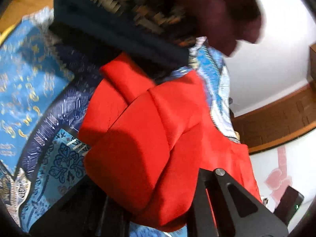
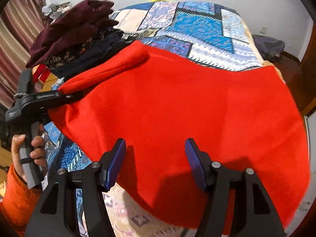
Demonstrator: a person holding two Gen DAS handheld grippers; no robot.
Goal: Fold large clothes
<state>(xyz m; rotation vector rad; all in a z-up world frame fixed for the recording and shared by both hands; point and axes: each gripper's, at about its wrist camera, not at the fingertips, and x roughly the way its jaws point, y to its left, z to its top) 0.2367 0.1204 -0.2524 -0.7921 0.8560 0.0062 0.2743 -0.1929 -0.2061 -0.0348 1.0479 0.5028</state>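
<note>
A large red fleece garment (image 2: 187, 106) lies spread over the patterned blue bedspread (image 2: 199, 25). My right gripper (image 2: 156, 162) is open just above its near edge, blue pads (image 2: 116, 160) apart and empty. My left gripper (image 2: 63, 96) shows at the left of the right wrist view, shut on a folded corner of the red garment and lifting it. In the left wrist view the red garment (image 1: 150, 138) hangs bunched over my fingers (image 1: 223, 193), hiding the tips.
A pile of dark folded clothes, maroon on top (image 2: 69, 33), sits on the bed beyond the garment's left corner; it also shows in the left wrist view (image 1: 138, 19). A grey bag (image 2: 268, 45) lies at the bed's far right. White wall behind.
</note>
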